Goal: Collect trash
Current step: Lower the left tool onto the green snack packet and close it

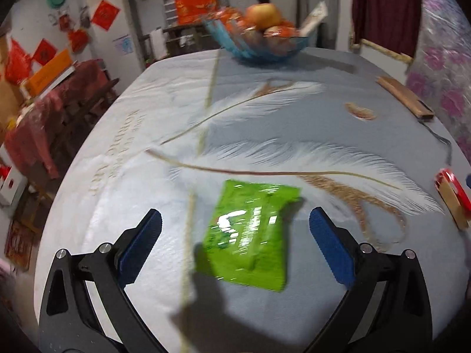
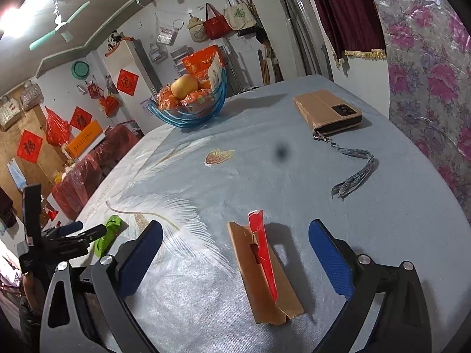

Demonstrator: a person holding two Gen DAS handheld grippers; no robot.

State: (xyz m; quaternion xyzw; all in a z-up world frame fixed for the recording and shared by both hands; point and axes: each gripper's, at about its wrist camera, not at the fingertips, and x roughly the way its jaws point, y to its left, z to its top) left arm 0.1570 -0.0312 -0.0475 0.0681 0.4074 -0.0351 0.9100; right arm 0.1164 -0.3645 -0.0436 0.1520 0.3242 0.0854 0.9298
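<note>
A shiny green wrapper (image 1: 251, 235) lies flat on the blue-grey tablecloth (image 1: 294, 123), between the fingers of my left gripper (image 1: 235, 223), which is open around it without touching. It also shows in the right wrist view (image 2: 107, 235), beside the left gripper (image 2: 73, 235). A brown card strip with a red wrapper (image 2: 263, 267) on it lies between the fingers of my right gripper (image 2: 235, 235), which is open and empty just above the cloth. The same piece shows at the right edge of the left wrist view (image 1: 452, 197).
A blue glass fruit bowl (image 2: 191, 103) with oranges and an apple stands at the table's far end. A phone in a brown case (image 2: 326, 111) with a grey wrist strap (image 2: 356, 173) lies at the right. Chairs and boxes stand left of the table.
</note>
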